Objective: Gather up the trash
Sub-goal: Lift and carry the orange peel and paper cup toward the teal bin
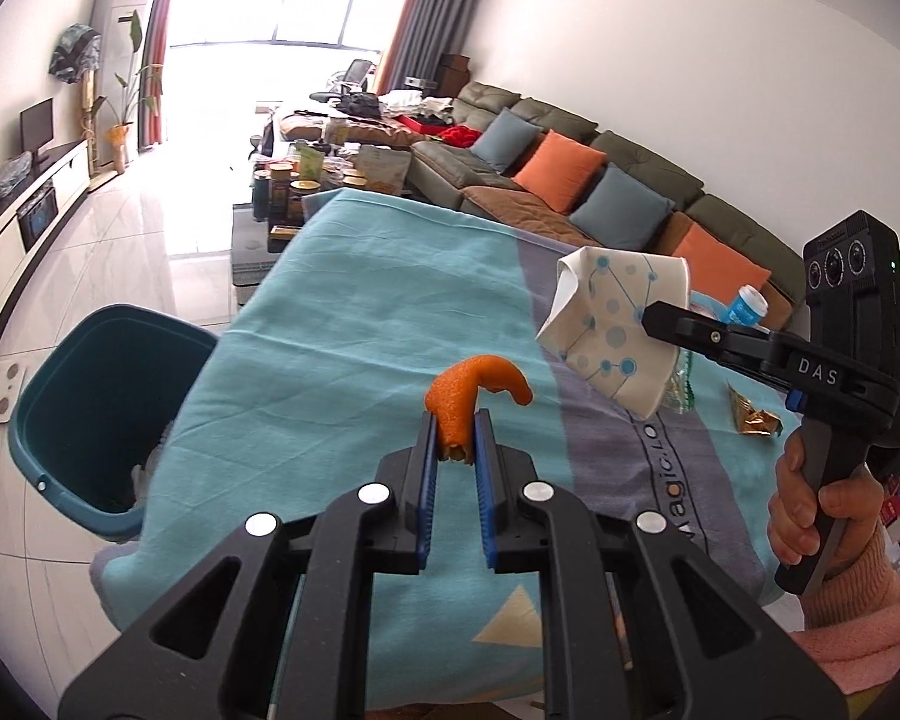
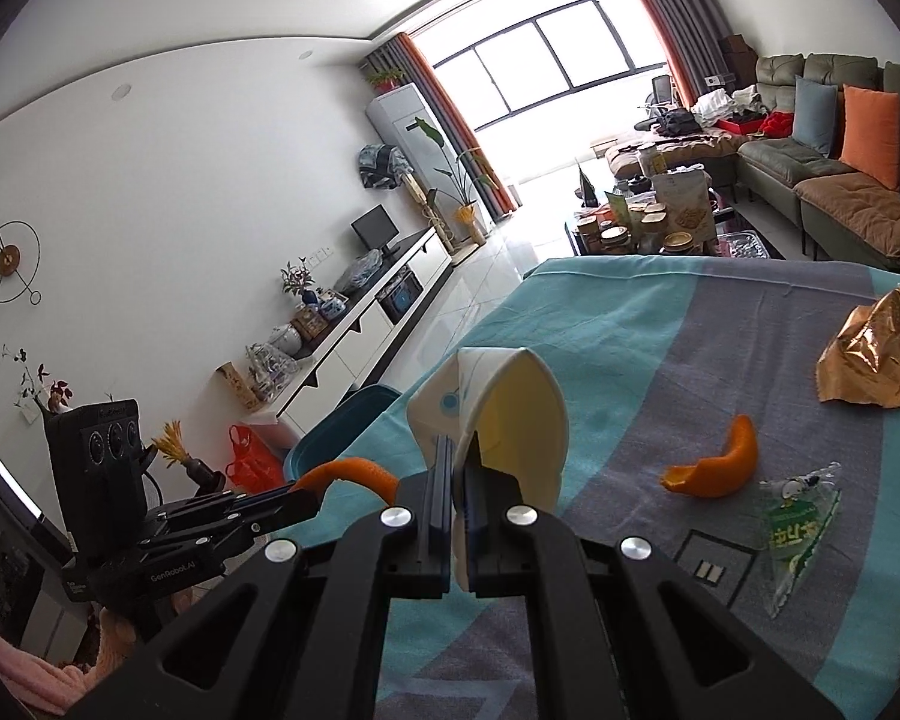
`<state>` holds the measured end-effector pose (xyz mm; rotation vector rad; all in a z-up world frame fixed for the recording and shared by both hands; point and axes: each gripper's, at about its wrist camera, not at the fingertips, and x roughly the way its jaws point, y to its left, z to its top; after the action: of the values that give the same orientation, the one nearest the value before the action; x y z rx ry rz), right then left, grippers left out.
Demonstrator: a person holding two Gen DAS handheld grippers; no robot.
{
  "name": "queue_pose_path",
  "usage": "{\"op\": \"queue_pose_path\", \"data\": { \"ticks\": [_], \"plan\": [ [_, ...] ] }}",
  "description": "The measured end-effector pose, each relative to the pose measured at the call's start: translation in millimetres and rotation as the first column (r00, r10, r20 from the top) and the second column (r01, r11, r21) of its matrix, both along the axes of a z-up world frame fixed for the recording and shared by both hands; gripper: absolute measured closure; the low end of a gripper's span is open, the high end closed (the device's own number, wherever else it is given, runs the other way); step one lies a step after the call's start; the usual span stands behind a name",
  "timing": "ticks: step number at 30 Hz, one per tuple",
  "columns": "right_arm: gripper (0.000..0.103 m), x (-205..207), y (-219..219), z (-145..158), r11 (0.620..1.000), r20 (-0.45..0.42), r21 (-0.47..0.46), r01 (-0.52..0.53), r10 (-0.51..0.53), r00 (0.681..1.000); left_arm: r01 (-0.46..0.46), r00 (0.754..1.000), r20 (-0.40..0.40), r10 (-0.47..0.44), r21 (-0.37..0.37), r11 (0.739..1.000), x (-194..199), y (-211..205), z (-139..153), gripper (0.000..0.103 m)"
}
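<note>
Peel first: your left hand-held gripper is clamped on a curved strip of orange peel, jaws nearly together with the strip between the blue pads. Its long axis runs up out of the jaws, then hooks over to the right at the top. It hangs above the turquoise part of the cloth-covered surface. At far left, the teal bin stands on the floor beside the surface edge, mouth open.

Moving right, your right hand-held gripper is closed tight on the wall of a crushed paper cup, white with blue dots; its mouth faces up and to the right in the right wrist view, and the cup is lifted clear of the surface.

Right again, lying on the grey stripe: a second orange peel, a clear wrapper with green print just beside it, and a crumpled gold foil wrapper farther back. None of these touch either gripper.
</note>
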<state>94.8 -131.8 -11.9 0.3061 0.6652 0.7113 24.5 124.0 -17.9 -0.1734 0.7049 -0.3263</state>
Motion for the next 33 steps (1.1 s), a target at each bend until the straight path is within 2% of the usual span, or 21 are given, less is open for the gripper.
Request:
{"op": "queue_pose_path", "data": {
  "ticks": [15, 33],
  "plan": [
    [0.1, 20, 61, 4, 0.991, -0.009, -0.032, -0.133, 0.133, 0.991, -0.17, 0.985, 0.011, 0.17, -0.004, 0.986, -10, 58, 6, 0.091],
    [0.1, 37, 135, 8, 0.962, -0.014, -0.07, -0.262, 0.262, 0.965, -0.343, 0.939, -0.004, 0.343, -0.012, 0.939, -9, 121, 0, 0.091]
  ]
}}
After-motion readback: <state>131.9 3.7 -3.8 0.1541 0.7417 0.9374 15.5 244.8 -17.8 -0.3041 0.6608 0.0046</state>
